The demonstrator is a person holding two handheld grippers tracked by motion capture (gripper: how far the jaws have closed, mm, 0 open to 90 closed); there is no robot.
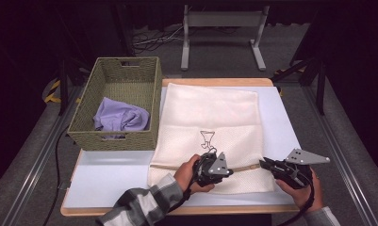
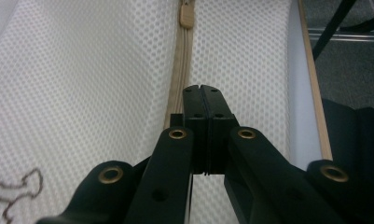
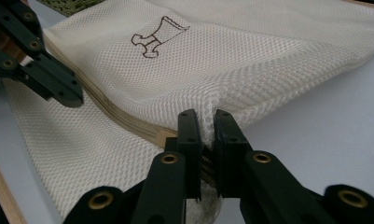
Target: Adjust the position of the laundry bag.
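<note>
Table (image 1: 106, 176), white top with wooden edge, viewed from above. Cream mesh laundry bag (image 1: 208, 127) laid flat across the middle of it, reaching from the far edge almost to the near edge, small dark embroidered figure (image 1: 206, 138) near its centre. Woven basket (image 1: 116, 101) set just beside the bag at its left, overhanging the table's left edge, crumpled lilac cloth (image 1: 120, 117) inside. Beige zipper band (image 2: 183, 70) running across the near part of the bag, its pull tab (image 2: 186, 16) lying further along the band. Left gripper (image 1: 214, 168) positioned over the zipper band near the middle of the bag's near part, jaws pressed fully together, nothing seen between them. Right gripper (image 1: 264, 163) at the bag's near right corner, jaws narrow, clamped on a pinched fold of mesh beside the zipper's end.
</note>
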